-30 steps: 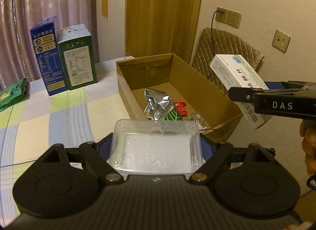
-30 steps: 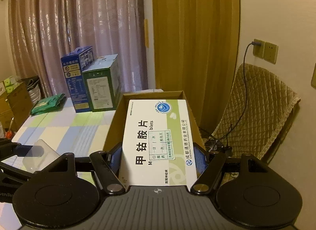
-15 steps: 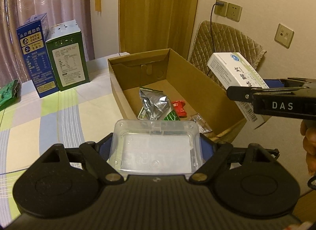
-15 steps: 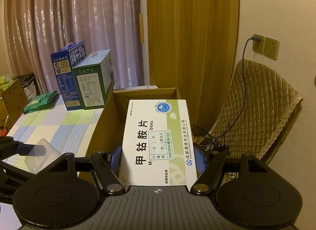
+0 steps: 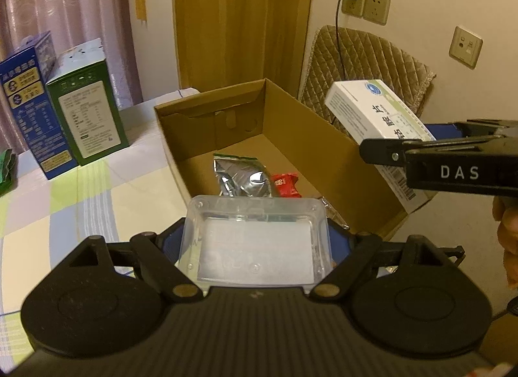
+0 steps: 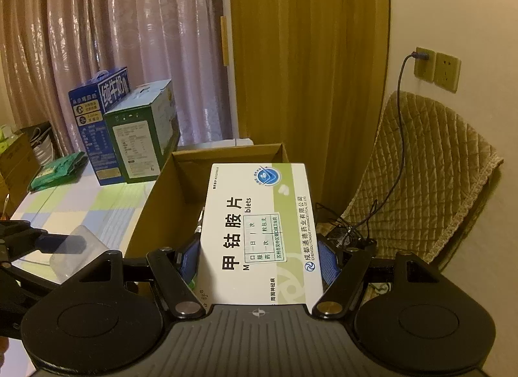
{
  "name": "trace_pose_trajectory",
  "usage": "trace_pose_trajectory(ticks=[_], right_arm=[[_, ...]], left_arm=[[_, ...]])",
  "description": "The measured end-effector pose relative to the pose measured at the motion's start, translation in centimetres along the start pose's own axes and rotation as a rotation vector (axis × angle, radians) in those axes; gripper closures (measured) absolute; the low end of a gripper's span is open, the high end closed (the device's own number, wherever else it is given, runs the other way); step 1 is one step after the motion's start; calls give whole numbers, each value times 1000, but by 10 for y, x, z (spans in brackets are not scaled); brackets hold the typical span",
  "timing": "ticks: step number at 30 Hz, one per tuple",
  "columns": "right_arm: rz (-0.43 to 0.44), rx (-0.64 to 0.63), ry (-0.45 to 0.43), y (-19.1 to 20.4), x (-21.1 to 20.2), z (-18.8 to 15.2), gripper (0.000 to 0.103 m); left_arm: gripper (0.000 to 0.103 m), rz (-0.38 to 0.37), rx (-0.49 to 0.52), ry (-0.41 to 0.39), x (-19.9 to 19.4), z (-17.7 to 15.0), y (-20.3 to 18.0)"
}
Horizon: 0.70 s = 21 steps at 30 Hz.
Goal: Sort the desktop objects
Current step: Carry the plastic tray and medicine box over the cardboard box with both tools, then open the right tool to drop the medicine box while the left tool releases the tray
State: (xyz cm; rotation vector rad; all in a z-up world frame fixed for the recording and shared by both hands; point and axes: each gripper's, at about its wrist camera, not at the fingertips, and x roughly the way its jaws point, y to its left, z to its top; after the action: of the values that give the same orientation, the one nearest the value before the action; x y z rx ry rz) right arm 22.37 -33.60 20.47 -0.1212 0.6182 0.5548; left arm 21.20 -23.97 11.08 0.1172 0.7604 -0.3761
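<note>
My left gripper [image 5: 255, 241] is shut on a clear plastic tray [image 5: 255, 231], held flat just before the near end of the open cardboard box [image 5: 323, 131]. Inside the box lie a silver foil packet [image 5: 239, 176] and a red packet [image 5: 285, 184]. My right gripper [image 6: 259, 260] is shut on a white and green medicine box [image 6: 259, 215], held above the cardboard box's [image 6: 162, 202] right side. The left wrist view shows that medicine box [image 5: 372, 111] and the right gripper's finger [image 5: 453, 166] over the box's right wall. The right wrist view has the left gripper [image 6: 48, 244] at its left edge.
A blue carton [image 5: 26, 111] and a green carton [image 5: 87, 111] stand upright on the checked tablecloth [image 5: 81, 208], left of the box. A green packet [image 6: 55, 169] lies further left. A quilted chair [image 5: 365, 62] with a cable stands behind the box by the wall.
Both grippers have moved forward toward the cardboard box, which now looms larger. The cartons have slid left in the left wrist view. Both grips are unchanged.
</note>
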Motion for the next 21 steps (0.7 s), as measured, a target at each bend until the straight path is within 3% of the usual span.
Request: trace_pose_trajectory(ticks=[15,17,21], right_arm=[[0,27,12,-13,21,2,35],[-1,29,15,-14,24,2,35],[2,35,21,-16,28,0,35]], left_arm=[[20,-58,35,18,35,12,-9],[10,-58,43,16,37,12,-8],[10,-40,74,2,34,8,-6]])
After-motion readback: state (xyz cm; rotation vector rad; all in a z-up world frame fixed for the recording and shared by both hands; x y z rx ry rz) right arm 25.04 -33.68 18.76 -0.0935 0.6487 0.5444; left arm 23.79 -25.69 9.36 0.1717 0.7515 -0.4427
